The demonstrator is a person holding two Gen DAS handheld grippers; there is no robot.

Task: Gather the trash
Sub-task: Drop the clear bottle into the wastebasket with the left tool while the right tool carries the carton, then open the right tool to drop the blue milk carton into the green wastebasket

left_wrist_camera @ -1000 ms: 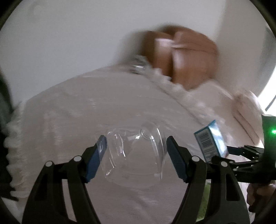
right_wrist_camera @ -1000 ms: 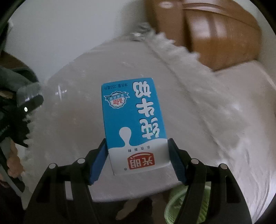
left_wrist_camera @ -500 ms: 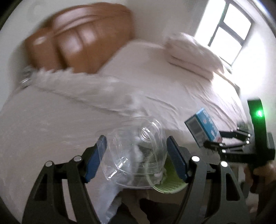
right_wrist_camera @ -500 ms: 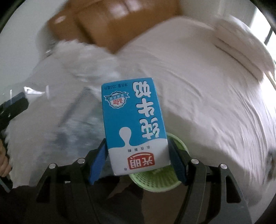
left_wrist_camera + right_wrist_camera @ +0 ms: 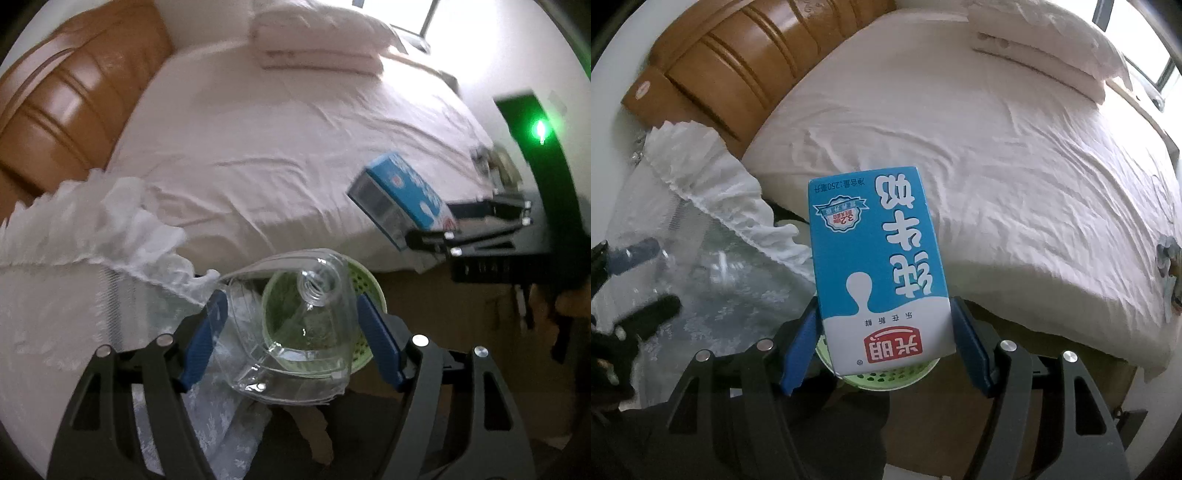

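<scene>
Left gripper (image 5: 291, 332) jaws clamp a bottle (image 5: 295, 325), right gripper (image 5: 886, 343) jaws a carton (image 5: 879, 269), both above the bin (image 5: 369, 295) (ready to drop)

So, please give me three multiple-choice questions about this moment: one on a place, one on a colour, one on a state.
1. Where does the green basket stand?
A. on the bed
B. on the floor beside the bed
C. on the pillow

2. Which colour is the milk carton?
A. blue and white
B. yellow
C. black

3. What does the left gripper hold?
A. nothing
B. a spoon
C. a clear plastic bottle

Answers: 1 B, it shows below the mattress edge; 2 A, the right gripper holds it close; 3 C, the bottle sits between the blue pads.
</scene>
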